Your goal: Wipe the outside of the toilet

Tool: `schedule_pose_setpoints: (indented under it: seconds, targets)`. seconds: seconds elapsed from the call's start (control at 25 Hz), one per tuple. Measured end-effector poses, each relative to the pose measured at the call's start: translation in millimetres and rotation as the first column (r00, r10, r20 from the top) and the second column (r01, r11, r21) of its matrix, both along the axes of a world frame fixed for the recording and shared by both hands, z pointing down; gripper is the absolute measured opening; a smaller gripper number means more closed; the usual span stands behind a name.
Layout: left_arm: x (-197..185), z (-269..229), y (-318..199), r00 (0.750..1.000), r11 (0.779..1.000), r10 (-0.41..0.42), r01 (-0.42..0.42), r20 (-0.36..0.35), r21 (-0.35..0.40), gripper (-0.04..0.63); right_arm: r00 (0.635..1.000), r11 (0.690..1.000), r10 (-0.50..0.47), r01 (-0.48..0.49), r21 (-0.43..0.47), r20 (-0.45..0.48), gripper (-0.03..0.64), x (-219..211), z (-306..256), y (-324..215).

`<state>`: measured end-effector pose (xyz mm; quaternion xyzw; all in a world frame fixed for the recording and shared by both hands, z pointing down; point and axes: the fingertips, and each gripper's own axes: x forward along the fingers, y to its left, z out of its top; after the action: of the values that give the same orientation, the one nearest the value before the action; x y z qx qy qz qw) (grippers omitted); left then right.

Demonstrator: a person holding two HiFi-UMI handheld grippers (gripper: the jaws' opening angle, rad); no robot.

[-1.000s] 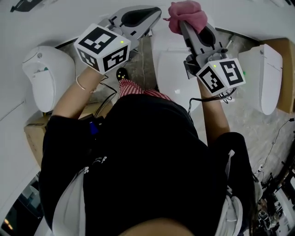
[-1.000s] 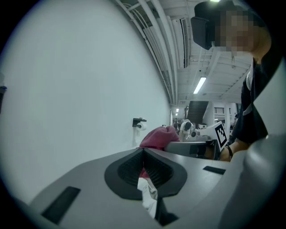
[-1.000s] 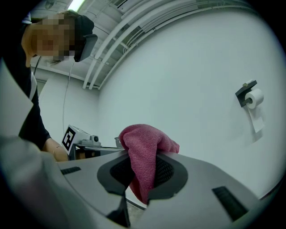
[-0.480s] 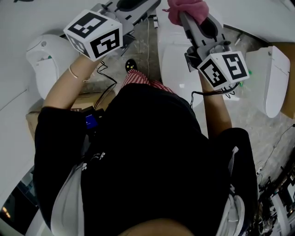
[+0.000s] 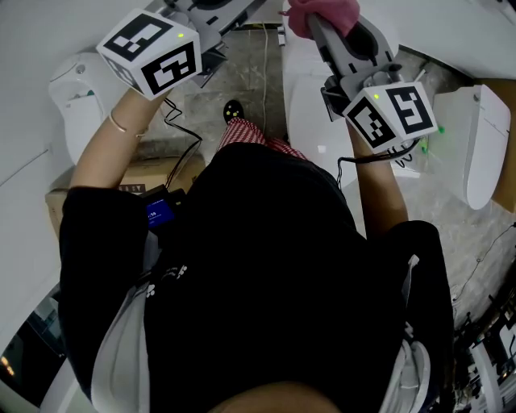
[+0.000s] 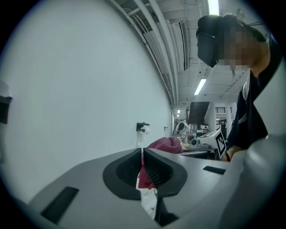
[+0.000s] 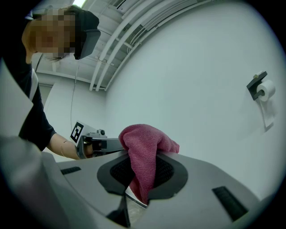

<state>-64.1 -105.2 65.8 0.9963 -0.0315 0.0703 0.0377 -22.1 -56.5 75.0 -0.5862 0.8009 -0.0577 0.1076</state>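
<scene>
The left gripper (image 5: 211,10) moves up and left in the head view, its front now cut by the top edge. The right gripper (image 5: 321,28) rises too, so the pink cloth (image 5: 326,10) reaches that edge.

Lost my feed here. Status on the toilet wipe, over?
Left tool shut, empty. Right tool shut on crumpled pink cloth. No contact seen with white ceramic toilet below. Nothing blocking.

black short-sleeved top (image 5: 258,266) over red checked trousers (image 5: 251,139); thin bracelet (image 5: 118,123) on wrist.
</scene>
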Motion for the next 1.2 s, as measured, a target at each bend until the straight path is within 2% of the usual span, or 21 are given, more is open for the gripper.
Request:
schedule_pose_setpoints:
  seconds: [0.32,0.52,0.72,1.04,1.2]
  targets:
    - [-7,-1,-8,0.999,0.999,-0.044,0.044,-0.003,-0.002,0.011,1.000,1.000,0.010,-0.010,0.001,0.010,0.078,2,-1,0]
    - [-6,2,-3,0.999,0.999,-0.038,0.038,0.014,0.033,0.011,1.000,1.000,0.016,-0.016,0.002,0.006,0.078,4,0,0]
    - [-6,0,-3,0.999,0.998,-0.049,0.049,0.008,0.031,0.011,1.000,1.000,0.015,-0.015,0.003,0.005,0.078,6,-4,-2]
    - [-6,-1,-8,0.997,0.997,-0.059,0.056,0.047,0.055,0.011,1.000,1.000,0.002,-0.002,0.001,0.007,0.078,14,-7,-7]
    - [-8,2,-11,0.996,0.997,-0.070,0.068,0.053,0.038,0.011,1.000,1.000,-0.010,0.011,-0.011,0.017,0.078,14,-1,-10]
